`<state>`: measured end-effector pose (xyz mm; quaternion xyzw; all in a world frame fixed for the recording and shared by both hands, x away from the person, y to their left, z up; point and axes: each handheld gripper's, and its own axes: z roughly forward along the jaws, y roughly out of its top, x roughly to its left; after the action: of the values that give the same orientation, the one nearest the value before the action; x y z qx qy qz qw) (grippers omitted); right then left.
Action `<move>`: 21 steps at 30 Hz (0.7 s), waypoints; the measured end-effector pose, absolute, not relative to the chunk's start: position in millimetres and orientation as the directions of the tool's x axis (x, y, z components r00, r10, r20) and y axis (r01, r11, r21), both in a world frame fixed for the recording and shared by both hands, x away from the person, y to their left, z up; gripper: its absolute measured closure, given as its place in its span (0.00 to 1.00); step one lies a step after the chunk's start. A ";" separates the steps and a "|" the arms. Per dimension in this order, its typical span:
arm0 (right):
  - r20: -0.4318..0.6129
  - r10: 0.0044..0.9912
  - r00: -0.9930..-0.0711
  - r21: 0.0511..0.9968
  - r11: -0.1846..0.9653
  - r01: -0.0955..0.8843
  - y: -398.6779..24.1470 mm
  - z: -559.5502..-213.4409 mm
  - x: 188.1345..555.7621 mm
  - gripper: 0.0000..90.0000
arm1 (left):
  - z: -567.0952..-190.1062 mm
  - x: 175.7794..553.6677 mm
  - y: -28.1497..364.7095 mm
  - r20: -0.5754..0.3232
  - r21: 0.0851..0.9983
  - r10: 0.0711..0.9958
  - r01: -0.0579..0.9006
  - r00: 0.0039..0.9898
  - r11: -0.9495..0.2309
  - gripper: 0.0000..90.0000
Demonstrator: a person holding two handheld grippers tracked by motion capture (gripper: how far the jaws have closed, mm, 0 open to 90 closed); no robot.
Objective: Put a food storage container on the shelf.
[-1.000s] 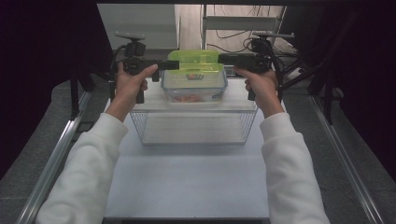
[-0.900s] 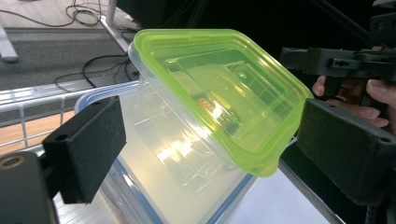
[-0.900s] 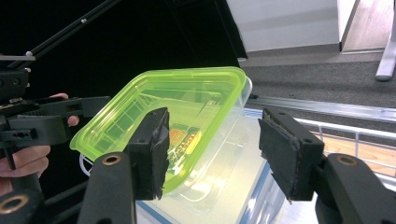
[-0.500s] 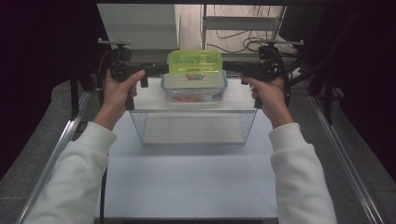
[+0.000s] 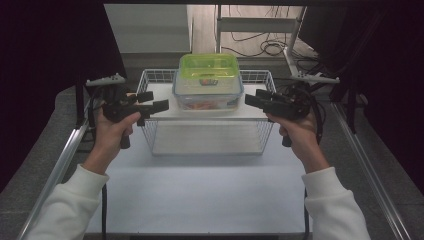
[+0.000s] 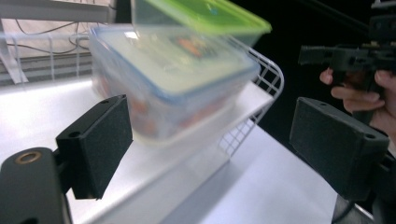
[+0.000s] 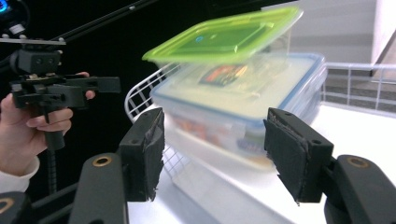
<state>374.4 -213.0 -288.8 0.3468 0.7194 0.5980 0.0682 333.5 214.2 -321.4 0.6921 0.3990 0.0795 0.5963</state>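
left gripper (image 5: 156, 101), held in the person's left hand (image 5: 114, 131), sits at the left end of the wire basket (image 5: 150, 131), jaws spread and nothing between them; in the left gripper view its two black pads stand wide apart with the containers beyond them, untouched. at centre, a clear container with a blue-rimmed lid (image 5: 207, 96) rests on the white shelf board (image 5: 250, 114) laid across the basket top, well toward the far side. a smaller container with a green lid (image 5: 208, 67) is stacked on it, and in both gripper views it appears tilted, though blur makes the degree uncertain. orange contents show through the lower container's wall. right gripper (image 5: 254, 98), held in the right hand (image 5: 295, 129), sits at the basket's right end, pointing inward toward the stack; its jaws have just been opening and stand spread, clear of the containers, with nothing gripped. basket and shelf board stand on the white counter (image 5: 200, 195), both forearms in white sleeves (image 5: 67, 202) entering from below.
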 end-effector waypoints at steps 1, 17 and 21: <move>0.311 0.577 -0.755 0.911 0.046 0.410 -214.4 -292.4 370.9 0.43 | -325.3 329.7 214.3 -0.368 0.888 0.642 0.458 0.672 0.029 0.15; 0.269 0.573 -0.775 0.920 0.085 0.382 -241.3 -386.9 315.4 0.39 | -404.8 264.4 210.4 -0.328 0.892 0.628 0.450 0.705 -0.040 0.17; 0.251 0.596 -0.763 0.907 0.130 0.400 -249.1 -423.5 302.5 0.39 | -437.7 247.2 208.1 -0.318 0.883 0.633 0.463 0.706 -0.073 0.17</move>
<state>302.5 -249.1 -423.5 0.3334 0.7468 0.5690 0.0862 247.2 208.1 -437.7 0.7287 0.3761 0.0749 0.5674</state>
